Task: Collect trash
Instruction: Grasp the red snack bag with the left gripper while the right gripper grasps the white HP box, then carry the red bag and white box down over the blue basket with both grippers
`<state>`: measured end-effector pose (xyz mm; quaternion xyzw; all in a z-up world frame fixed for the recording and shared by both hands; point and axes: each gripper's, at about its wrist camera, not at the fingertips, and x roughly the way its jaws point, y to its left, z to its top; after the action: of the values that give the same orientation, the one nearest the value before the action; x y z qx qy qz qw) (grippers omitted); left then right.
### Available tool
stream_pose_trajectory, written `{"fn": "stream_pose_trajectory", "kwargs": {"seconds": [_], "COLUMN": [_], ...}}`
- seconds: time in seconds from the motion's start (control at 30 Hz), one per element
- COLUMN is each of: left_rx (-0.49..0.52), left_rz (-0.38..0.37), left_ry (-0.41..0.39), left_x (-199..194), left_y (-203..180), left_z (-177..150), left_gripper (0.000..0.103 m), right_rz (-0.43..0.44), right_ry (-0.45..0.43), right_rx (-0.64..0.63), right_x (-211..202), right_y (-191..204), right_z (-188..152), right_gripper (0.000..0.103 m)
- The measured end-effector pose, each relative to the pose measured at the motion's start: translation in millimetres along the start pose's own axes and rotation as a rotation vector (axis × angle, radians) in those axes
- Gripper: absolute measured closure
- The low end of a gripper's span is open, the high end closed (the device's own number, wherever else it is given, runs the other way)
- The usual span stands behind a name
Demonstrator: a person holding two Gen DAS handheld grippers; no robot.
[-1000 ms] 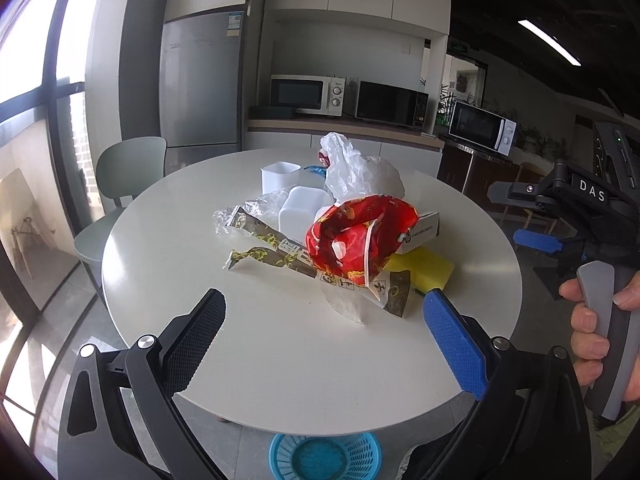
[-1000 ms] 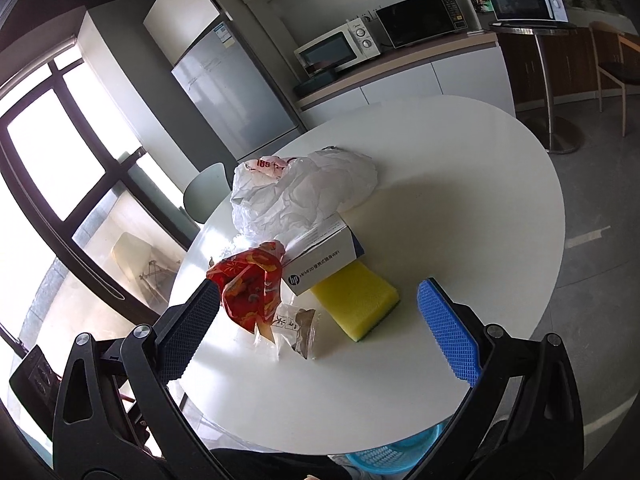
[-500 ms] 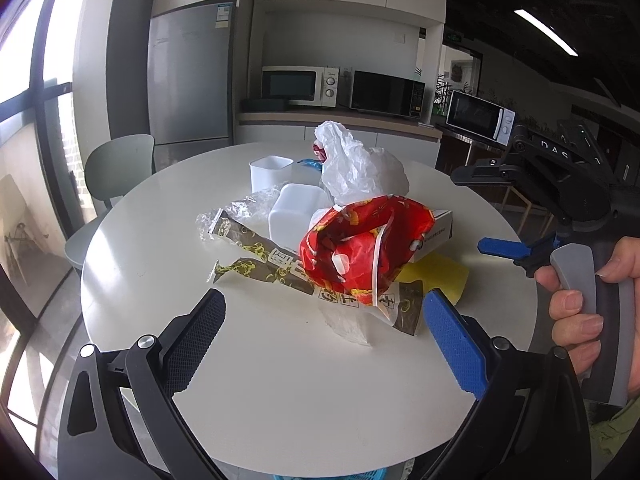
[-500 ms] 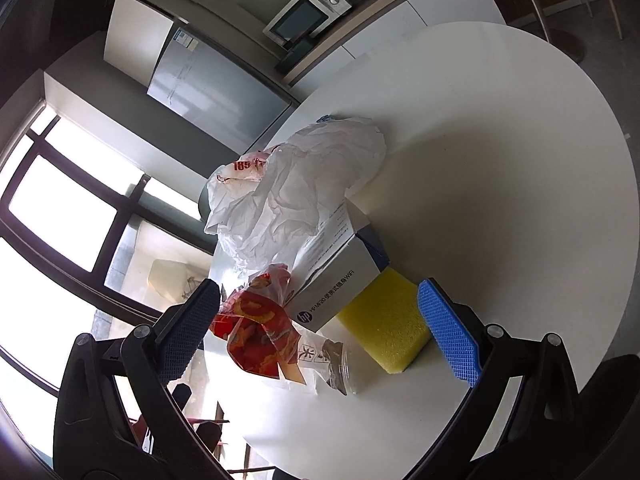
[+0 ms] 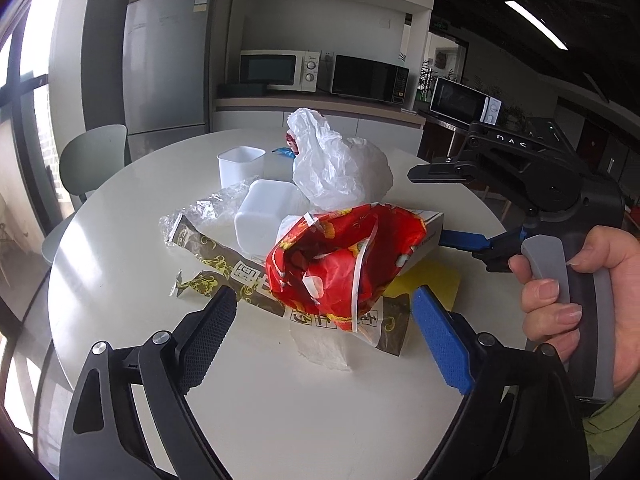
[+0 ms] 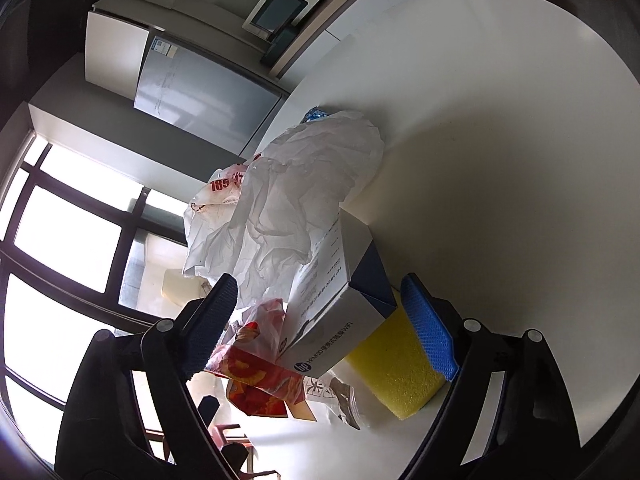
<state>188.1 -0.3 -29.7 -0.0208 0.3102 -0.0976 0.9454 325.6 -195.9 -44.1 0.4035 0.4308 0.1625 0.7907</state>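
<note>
Tongs both narrowing, nothing gripped: left tongs (image 5: pixel 320 334) should pinch the red wrapper (image 5: pixel 344 256) high; right tongs (image 6: pixel 320 324) straddle the box (image 6: pixel 340 300).

Round white table (image 5: pixel 132 236) bears a yellow sponge (image 6: pixel 394 364) (flat), white tub (image 5: pixel 240 164), brown wrappers (image 5: pixel 224 276).

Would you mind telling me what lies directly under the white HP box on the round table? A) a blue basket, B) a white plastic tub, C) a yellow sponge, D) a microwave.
C: in the right wrist view the white HP box rests with its lower edge on the yellow sponge, which sticks out beneath it on the round table.
</note>
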Motion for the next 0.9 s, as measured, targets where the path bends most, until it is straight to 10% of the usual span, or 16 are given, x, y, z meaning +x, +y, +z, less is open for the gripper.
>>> {"fn": "stream_pose_trajectory", "kwargs": {"seconds": [0.33, 0.53, 0.9], "left_rx": [0.057, 0.004, -0.051], "left_rz": [0.028, 0.039, 0.048], "left_ry": [0.041, 0.01, -0.053], "left_x": [25, 17, -16], "left_y": [-10, -3, 2], "left_z": [5, 4, 7], "left_gripper": [0.068, 0.098, 0.099], "right_rz": [-0.012, -0.01, 0.0], "right_ry": [0.03, 0.02, -0.061], "right_rx": [0.024, 0.002, -0.056], "right_x": [11, 8, -32], "right_y": [-8, -8, 1], "right_z": [2, -1, -6], "right_gripper": [0.067, 0.07, 0.072]}}
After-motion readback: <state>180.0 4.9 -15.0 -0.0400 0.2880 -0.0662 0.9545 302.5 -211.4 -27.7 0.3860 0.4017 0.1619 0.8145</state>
